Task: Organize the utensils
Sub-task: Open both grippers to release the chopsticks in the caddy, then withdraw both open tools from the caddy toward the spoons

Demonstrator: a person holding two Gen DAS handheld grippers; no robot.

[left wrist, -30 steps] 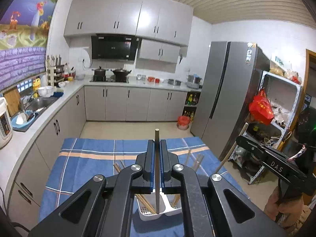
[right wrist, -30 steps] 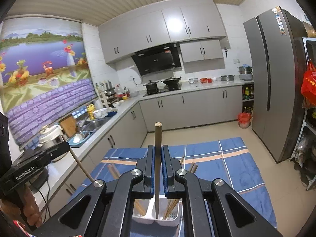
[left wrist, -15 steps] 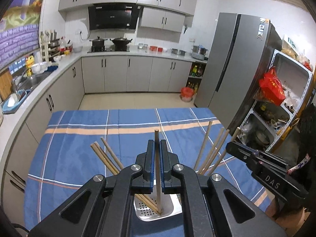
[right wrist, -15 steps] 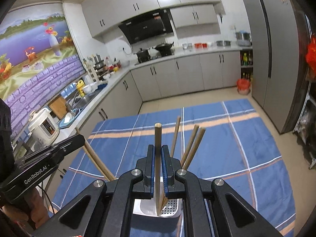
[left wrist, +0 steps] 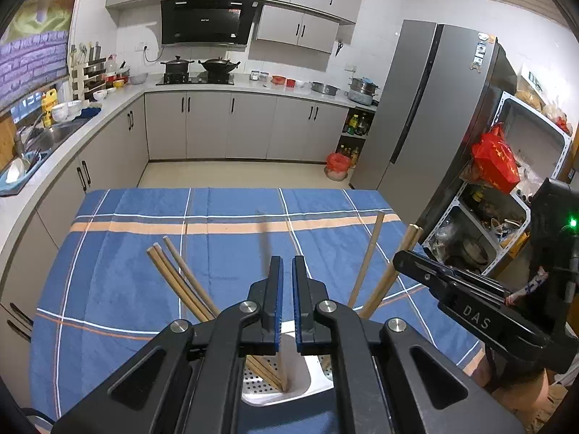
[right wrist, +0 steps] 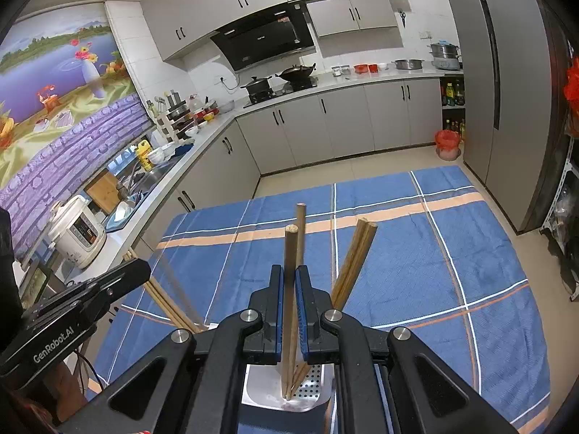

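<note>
Clearly, right hand-held gripper clamps chopstick, left hand-held gripper narrow, maybe around blurred stick

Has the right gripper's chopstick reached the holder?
Yes, the chopstick clamped in the right gripper has its lower end inside the white holder.
</note>
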